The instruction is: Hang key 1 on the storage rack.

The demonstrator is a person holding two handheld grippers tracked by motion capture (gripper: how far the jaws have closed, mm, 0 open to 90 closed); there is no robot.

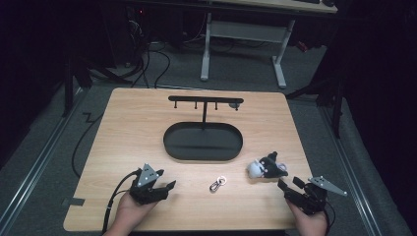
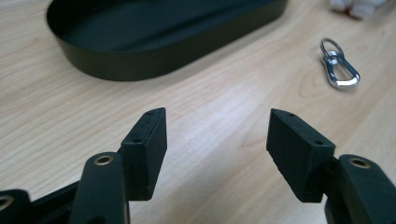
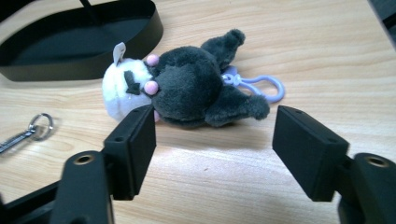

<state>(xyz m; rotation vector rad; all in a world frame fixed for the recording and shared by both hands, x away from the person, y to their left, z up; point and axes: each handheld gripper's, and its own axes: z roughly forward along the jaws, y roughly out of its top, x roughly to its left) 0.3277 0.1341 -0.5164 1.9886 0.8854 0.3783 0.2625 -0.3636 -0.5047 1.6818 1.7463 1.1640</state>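
Wooden table (image 1: 147, 123): right gripper view reveals a lilac clip (image 3: 261, 86) on the plush (image 3: 187, 86), lying just beyond the right gripper (image 3: 215, 149), jaws wide, empty.

Both claws (image 1: 169, 185) (image 1: 287, 182) agape, low.

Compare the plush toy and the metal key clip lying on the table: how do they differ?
The plush toy is soft, fuzzy, black and white; the key clip is hard, shiny silver metal. The toy is bulky and rounded; the clip is small, thin and flat. The toy lies just ahead of the right tongs; the clip lies nearer the table's middle. Both rest on the wooden table, outside the black tray.
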